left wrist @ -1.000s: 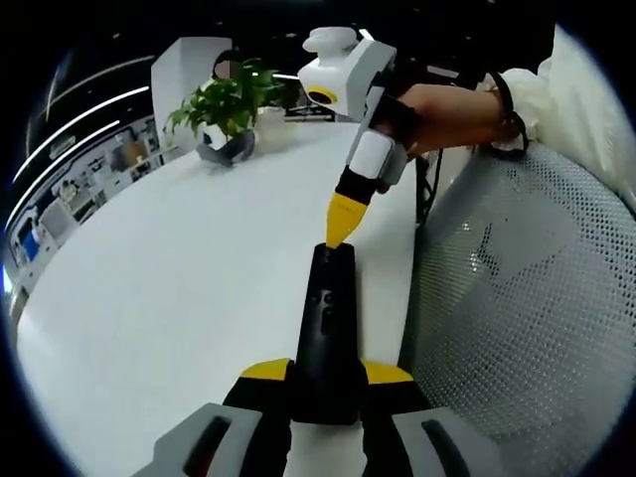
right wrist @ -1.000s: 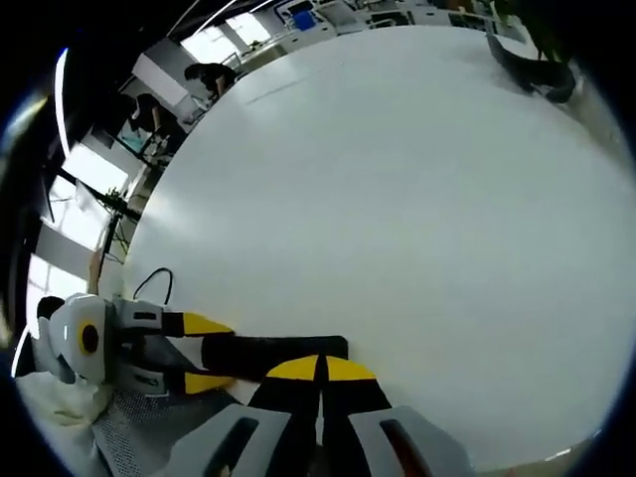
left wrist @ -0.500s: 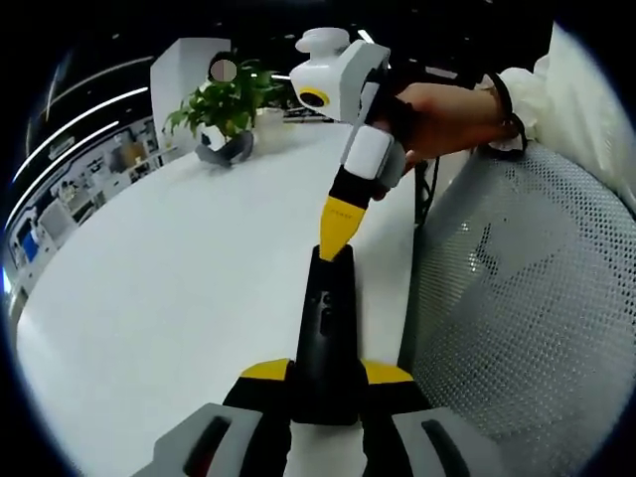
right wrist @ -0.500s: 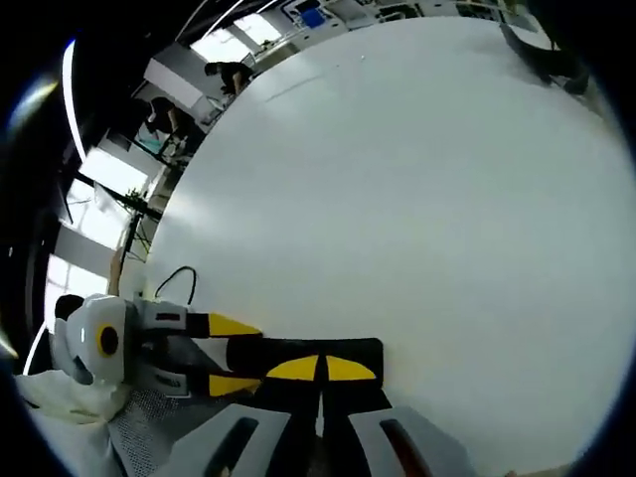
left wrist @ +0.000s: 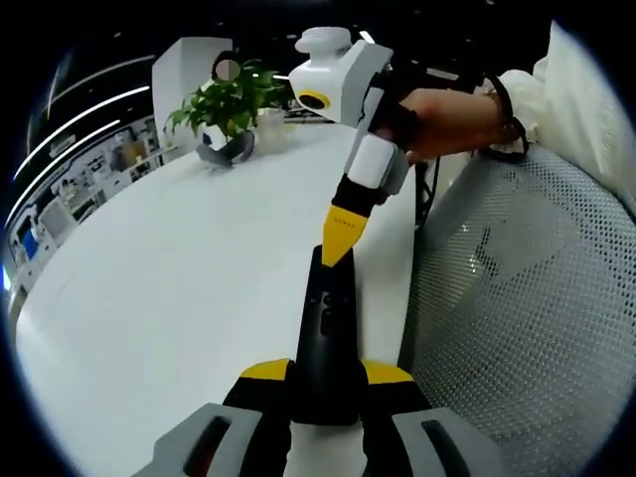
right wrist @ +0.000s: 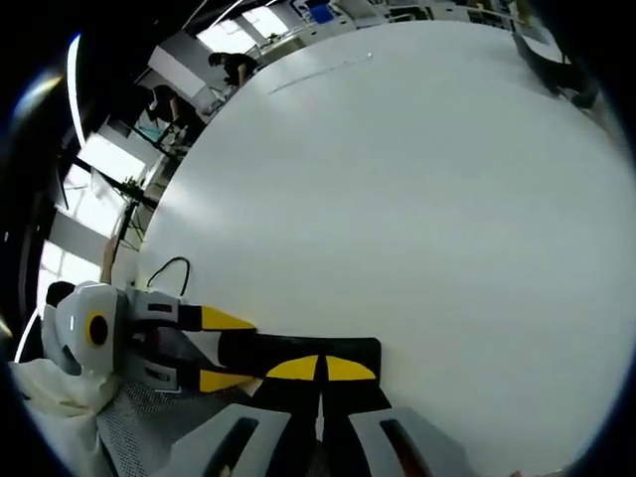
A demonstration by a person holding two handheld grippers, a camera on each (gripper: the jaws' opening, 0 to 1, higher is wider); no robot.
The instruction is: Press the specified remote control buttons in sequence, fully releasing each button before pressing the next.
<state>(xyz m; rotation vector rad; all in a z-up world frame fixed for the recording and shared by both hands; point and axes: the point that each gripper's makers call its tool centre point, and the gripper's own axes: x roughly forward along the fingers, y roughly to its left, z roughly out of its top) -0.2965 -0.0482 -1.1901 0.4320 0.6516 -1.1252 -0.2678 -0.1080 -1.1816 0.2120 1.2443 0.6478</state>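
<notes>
Remote control (left wrist: pixel 325 333), black and slim, is clamped at its near end between the yellow-tipped jaws of the left gripper (left wrist: pixel 326 374) and extends over the white bench (left wrist: pixel 179 278). Right gripper (left wrist: pixel 341 238), held by a hand (left wrist: pixel 447 117), has its jaws closed together, tip touching the remote's far end. Potted plant (left wrist: pixel 227 104) stands at the bench's far edge; a mesh chair (left wrist: pixel 527 318) lies beside.

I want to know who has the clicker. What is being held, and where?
The left gripper holds the black remote control by its near end. The right gripper, shut, points at its far end.
</notes>
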